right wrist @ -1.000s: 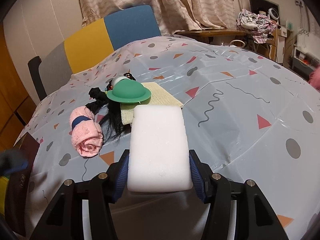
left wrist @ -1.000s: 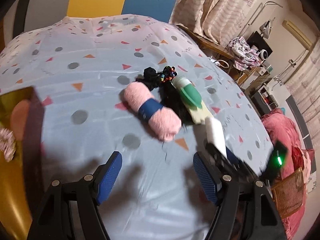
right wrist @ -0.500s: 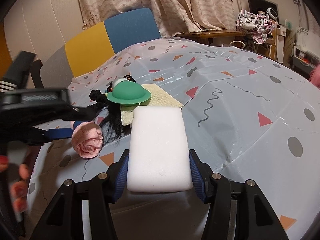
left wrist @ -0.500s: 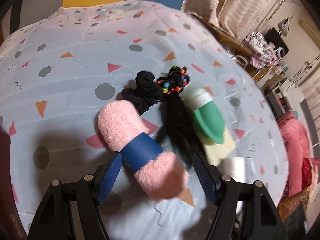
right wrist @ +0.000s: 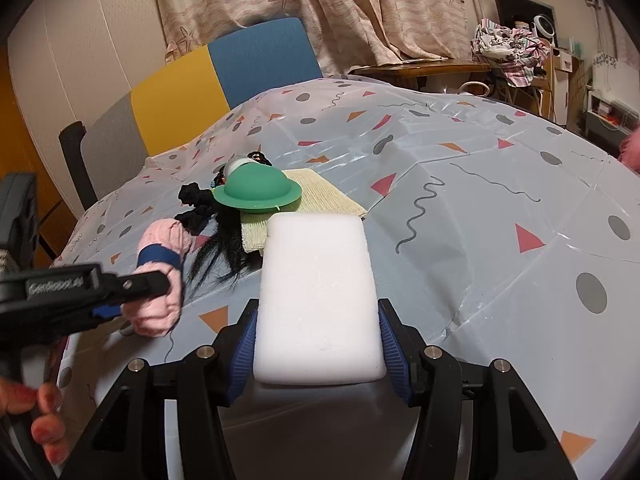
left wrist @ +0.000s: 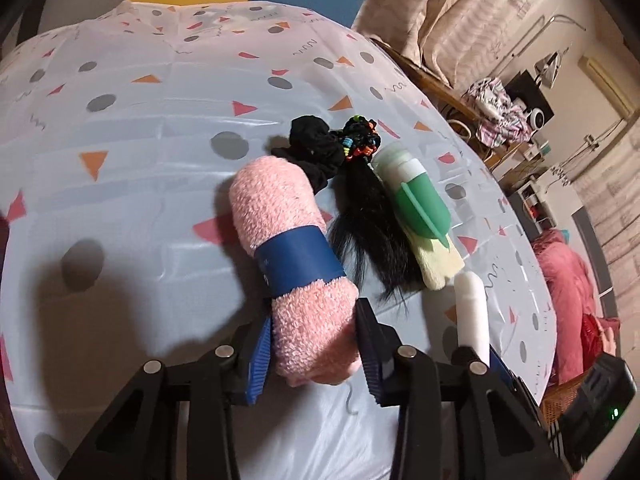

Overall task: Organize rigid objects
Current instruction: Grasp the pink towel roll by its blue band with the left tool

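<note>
Two things in hand: we hold a pink roll point(left wrist: 296, 264) on the left and a white block point(right wrist: 318, 304) on the right.
Roll: plush, banded in blue, lying on the bench point(left wrist: 152, 184) at the near side of the pile; we judge it light, soft and springy, unlikely to slip or break.
Left gripper point(left wrist: 314, 350): its jaws have just been closing, and now pinch the roll's near end below the band.
Better hold: we would take it at the band, where it looks firmest.
Block: foam-like, probably very light and easily dented; held clear of the bench.
Right gripper point(right wrist: 318, 342): jaws pinching the block's long sides near its close end.
Beside the roll: black hair point(left wrist: 368, 224), a green cap point(left wrist: 420, 208) on a yellow cloth point(left wrist: 434, 260).
</note>
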